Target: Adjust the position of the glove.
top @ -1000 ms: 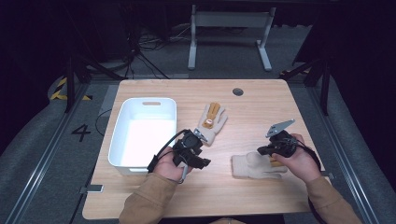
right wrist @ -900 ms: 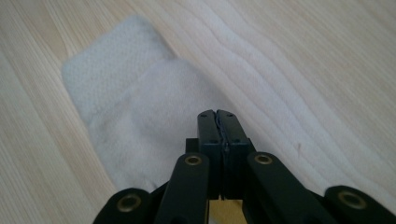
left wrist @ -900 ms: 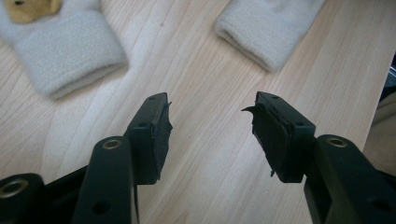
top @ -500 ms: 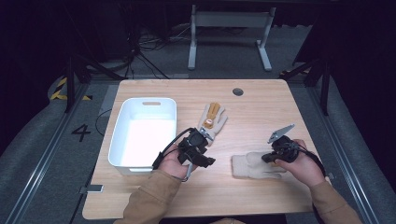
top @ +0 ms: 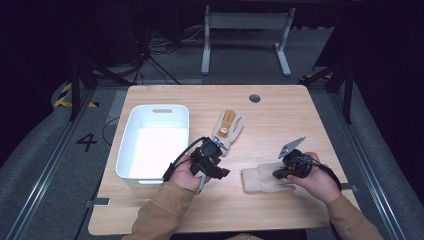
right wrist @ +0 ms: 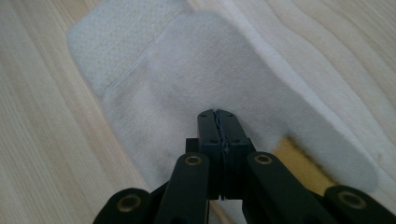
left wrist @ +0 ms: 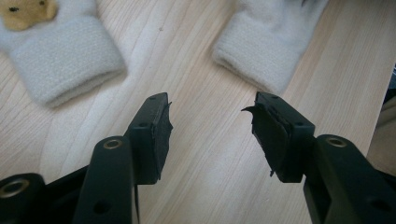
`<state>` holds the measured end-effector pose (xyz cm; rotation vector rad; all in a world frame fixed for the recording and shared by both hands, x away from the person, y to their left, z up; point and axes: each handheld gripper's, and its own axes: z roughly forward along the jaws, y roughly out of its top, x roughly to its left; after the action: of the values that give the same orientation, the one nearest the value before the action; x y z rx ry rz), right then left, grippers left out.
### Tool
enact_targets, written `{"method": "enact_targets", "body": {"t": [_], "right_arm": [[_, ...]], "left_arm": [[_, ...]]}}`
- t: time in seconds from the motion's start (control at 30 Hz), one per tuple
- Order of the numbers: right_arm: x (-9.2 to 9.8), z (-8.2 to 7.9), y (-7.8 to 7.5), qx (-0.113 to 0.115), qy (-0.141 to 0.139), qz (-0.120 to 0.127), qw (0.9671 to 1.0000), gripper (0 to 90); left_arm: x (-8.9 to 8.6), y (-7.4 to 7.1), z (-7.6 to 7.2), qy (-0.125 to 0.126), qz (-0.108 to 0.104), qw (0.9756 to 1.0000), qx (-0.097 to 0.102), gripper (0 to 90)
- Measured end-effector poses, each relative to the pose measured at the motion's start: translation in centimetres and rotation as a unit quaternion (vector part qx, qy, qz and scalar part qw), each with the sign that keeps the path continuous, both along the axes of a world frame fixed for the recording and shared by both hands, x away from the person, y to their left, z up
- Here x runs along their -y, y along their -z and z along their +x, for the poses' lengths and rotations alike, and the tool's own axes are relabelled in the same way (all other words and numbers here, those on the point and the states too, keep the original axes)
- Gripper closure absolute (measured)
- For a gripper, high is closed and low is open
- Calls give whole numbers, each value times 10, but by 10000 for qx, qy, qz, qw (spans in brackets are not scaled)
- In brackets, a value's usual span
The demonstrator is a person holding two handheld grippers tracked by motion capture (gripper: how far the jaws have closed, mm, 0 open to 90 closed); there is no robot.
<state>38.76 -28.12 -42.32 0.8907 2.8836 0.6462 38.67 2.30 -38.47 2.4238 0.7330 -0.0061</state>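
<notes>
The right tongs (right wrist: 218, 116) have their jaws pressed together, pad against pad, with their tips over the pale glove (right wrist: 205, 84) that lies flat on the worktop (right wrist: 42, 154). Whether a fold of the fabric is pinched between the pads cannot be told; the right gripper view shows the closed tips right at the cloth, with a patch of yellow showing just beside them. In the high view these tongs (top: 278, 174) sit at the right end of that glove (top: 262, 179), in the person's right hand (top: 314, 177), near the front right part of the worktop (top: 280, 120).

The left tongs (left wrist: 210, 123) stand apart, with nothing between the pads, only bare wood below the gap. Ahead of them in the left gripper view lie two knitted cuffs: the cuff of the second glove (left wrist: 65, 70) at the upper left, which carries a tan patch, and the cuff of the pale glove (left wrist: 266, 44) at the upper right. Neither cuff touches the jaws.

In the high view the left tongs (top: 220, 167) are held in the left hand (top: 185, 175) near the middle of the worktop, just below the second glove (top: 227, 131), which lies at a slant with its tan fingers pointing away from the person. A white bin (top: 131, 145) stands to the left of that hand, its long side running away from the person.
</notes>
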Motion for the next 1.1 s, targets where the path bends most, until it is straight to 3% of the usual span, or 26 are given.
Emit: {"method": "enact_targets", "body": {"t": [0.47,0.93,1.1], "right_arm": [[-28,-12,7,-213,-537,-66,9983,894],[-26,-10,7,-121,-463,-58,9988,893],[-21,-10,3,-81,-442,33,9990,891]], "left_arm": [[2,1,0,15,5,10000,-10,471],[1,2,2,-7,2,10000,-12,471],[-1,-1,3,-168,-76,9998,28,470]]}}
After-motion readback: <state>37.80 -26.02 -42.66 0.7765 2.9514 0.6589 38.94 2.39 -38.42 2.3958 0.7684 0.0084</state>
